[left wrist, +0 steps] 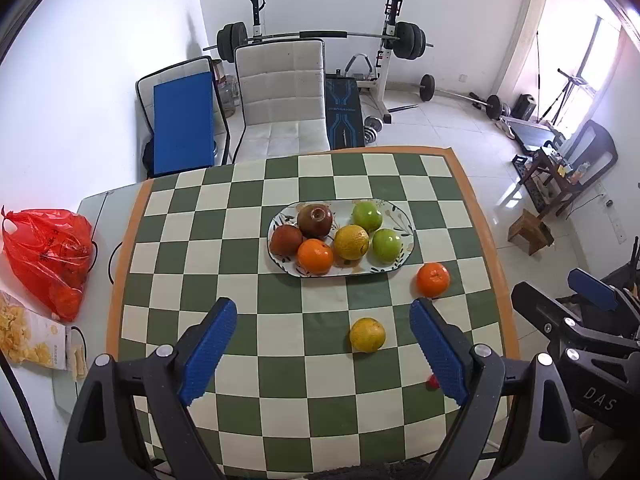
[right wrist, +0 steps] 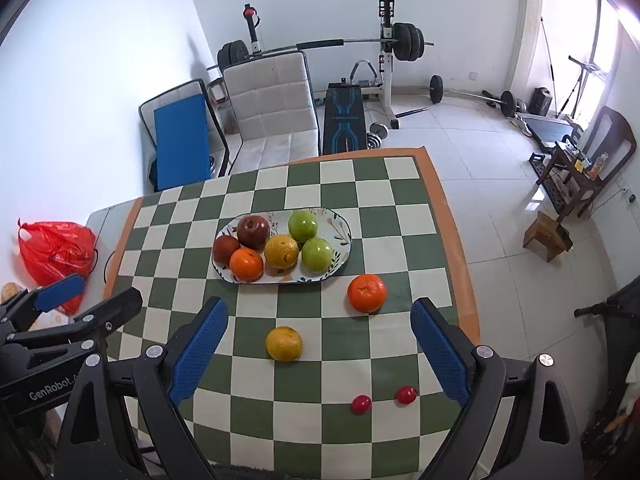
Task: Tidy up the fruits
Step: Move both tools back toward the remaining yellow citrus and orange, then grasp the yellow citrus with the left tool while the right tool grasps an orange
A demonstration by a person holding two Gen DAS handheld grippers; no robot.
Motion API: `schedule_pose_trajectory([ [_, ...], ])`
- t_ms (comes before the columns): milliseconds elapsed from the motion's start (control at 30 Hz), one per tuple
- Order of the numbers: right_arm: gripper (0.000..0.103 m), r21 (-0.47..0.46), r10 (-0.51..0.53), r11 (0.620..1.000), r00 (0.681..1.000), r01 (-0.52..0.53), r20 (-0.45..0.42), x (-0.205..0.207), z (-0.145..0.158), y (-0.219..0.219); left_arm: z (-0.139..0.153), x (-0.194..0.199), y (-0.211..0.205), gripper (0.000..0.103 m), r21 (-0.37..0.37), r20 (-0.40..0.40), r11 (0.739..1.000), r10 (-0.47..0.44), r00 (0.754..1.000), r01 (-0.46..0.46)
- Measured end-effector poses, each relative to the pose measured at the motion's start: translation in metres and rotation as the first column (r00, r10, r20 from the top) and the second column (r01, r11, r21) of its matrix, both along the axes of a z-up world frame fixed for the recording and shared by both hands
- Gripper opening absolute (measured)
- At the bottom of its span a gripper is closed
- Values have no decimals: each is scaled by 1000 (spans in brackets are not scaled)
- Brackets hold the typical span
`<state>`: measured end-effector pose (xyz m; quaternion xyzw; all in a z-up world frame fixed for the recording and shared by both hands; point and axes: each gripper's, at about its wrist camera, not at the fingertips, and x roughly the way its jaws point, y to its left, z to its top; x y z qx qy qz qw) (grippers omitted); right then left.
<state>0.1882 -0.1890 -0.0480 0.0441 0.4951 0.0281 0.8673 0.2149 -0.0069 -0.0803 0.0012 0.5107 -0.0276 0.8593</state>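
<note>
Both grippers, left gripper (left wrist: 322, 346) & right gripper (right wrist: 318, 350), fingers wide open w/ nothing held; loose yellow citrus (right wrist: 284, 343), orange (right wrist: 367, 293) & prob. two cherry tomatoes (right wrist: 361, 403) on worktop (right wrist: 256, 420) could roll if nudged, plate (right wrist: 340, 254) already crowded.

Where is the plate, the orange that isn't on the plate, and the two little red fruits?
plate (right wrist: 344, 236): right wrist view, bare right rim.
loose orange (right wrist: 367, 293): right wrist view, its middle.
little red fruits (right wrist: 361, 404): right wrist view, left one's middle.
</note>
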Motion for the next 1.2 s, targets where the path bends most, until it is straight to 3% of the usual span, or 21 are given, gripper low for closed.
schedule_pose_trajectory([
  [167,95,29,-29,999,999,28,16,0,2,-6,-3,1,0,89,9,0,1000,-15,1000,15],
  [233,96,44,-39,998,999,38,11,3,-3,-13,-7,4,0,101,13,-13,1000,-4,1000,4],
  [300,97,65,-38,997,999,39,-14,11,-12,-21,-15,7,2,101,12,-24,1000,17,1000,-17],
  [400,97,93,-39,995,996,47,-84,30,-43,-39,-36,18,1,101,9,-76,999,40,996,-40],
  [500,97,118,-37,991,983,59,-181,57,-91,-61,-66,29,-2,101,11,-154,997,73,985,-72],
  [633,94,147,-19,987,951,67,-308,92,-163,-83,-113,45,-11,101,14,-270,993,114,956,-114],
  [700,79,158,-7,985,932,68,-362,110,-200,-90,-142,53,-17,101,23,-339,990,138,931,-138],
  [867,78,157,59,988,898,12,-435,148,-265,-86,-206,68,-31,101,6,-501,983,159,851,-181],
  [1000,78,143,108,989,866,-43,-489,169,-302,-74,-242,76,-51,101,2,-576,988,126,807,-152],
  [1067,77,139,127,988,850,-64,-512,174,-317,-70,-255,80,-63,101,-2,-593,993,96,799,-120],
  [1100,69,159,145,985,844,-71,-517,175,-324,-68,-262,81,-69,101,5,-600,994,87,795,-105],
  [1133,68,173,157,982,840,-77,-519,176,-329,-67,-270,83,-74,101,2,-609,996,74,790,-92],
  [1167,68,178,158,981,843,-75,-514,176,-330,-67,-276,83,-77,98,0,-615,996,68,786,-86],
  [1200,68,177,161,981,843,-80,-513,175,-330,-66,-282,83,-80,83,7,-622,997,65,780,-78],
])
